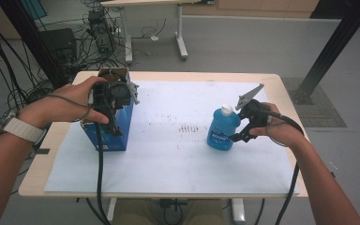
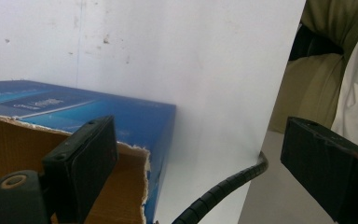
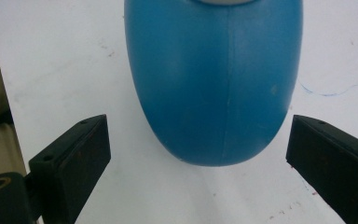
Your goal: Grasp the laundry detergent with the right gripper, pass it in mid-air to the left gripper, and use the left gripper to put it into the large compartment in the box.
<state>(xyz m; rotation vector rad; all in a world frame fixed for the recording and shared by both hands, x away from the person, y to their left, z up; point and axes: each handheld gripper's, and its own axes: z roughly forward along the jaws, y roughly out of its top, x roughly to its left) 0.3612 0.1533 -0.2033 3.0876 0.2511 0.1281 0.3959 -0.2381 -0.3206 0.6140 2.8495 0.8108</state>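
An open blue cardboard box (image 1: 126, 121) stands at the left of the white-covered table (image 1: 168, 164). My left gripper (image 1: 114, 123) hovers over its top, open. In the left gripper view the box (image 2: 98, 112) shows a torn brown inside; one jaw of my left gripper (image 2: 200, 140) is over the opening, the other outside the box's wall. A blue bottle (image 1: 222, 129) with a white cap stands upright at the right. My right gripper (image 1: 238, 136) is open beside it. In the right gripper view the bottle (image 3: 214, 84) sits just ahead of my right gripper (image 3: 198, 140), between its spread jaws, untouched.
The left gripper's black ribbed cable (image 2: 223, 186) trails down beside the box. A faint stained patch (image 1: 187, 127) marks the sheet's middle. Beyond the table are floor cables and equipment (image 1: 65, 42), another table's legs (image 1: 180, 42) and a black post (image 1: 328, 51) at right.
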